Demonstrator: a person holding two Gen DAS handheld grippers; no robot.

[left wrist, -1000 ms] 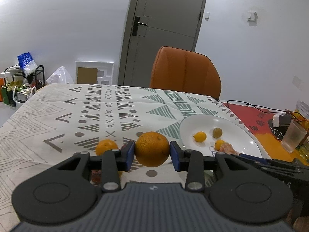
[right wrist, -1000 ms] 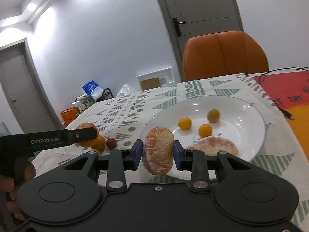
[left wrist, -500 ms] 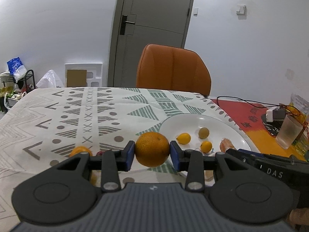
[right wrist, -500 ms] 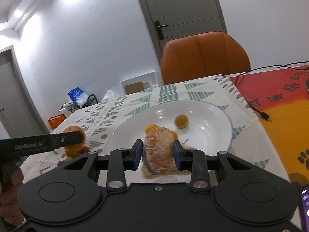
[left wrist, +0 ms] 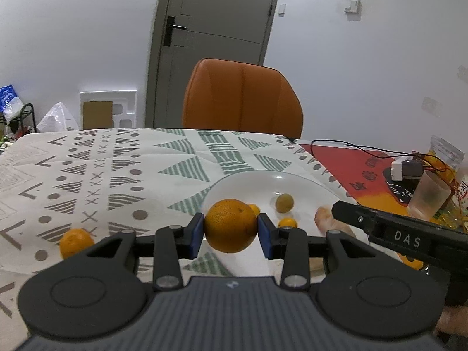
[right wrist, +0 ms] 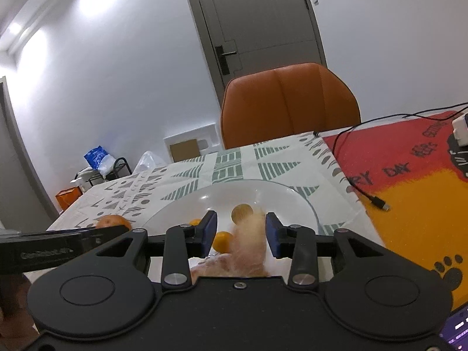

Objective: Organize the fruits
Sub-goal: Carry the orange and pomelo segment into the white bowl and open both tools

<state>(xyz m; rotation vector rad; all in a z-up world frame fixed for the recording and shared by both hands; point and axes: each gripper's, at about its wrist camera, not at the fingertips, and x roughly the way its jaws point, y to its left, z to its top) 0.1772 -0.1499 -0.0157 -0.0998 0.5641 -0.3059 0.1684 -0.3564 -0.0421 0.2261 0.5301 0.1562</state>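
Clamping an orange [left wrist: 230, 225] between its blue pads, left hand-held gripper [left wrist: 230, 235] over the near rim of the plate [left wrist: 304, 184]. Just opened, right hand-held gripper [right wrist: 241, 235] over the same plate, jaws now clear of the blurred peeled fruit [right wrist: 251, 244] between them, pads not touching it. Inside the plate, two small orange fruits [left wrist: 288, 223] and a greenish one [left wrist: 284, 202]; left of the plate on the patterned surface [left wrist: 117, 169], another orange [left wrist: 75, 241].
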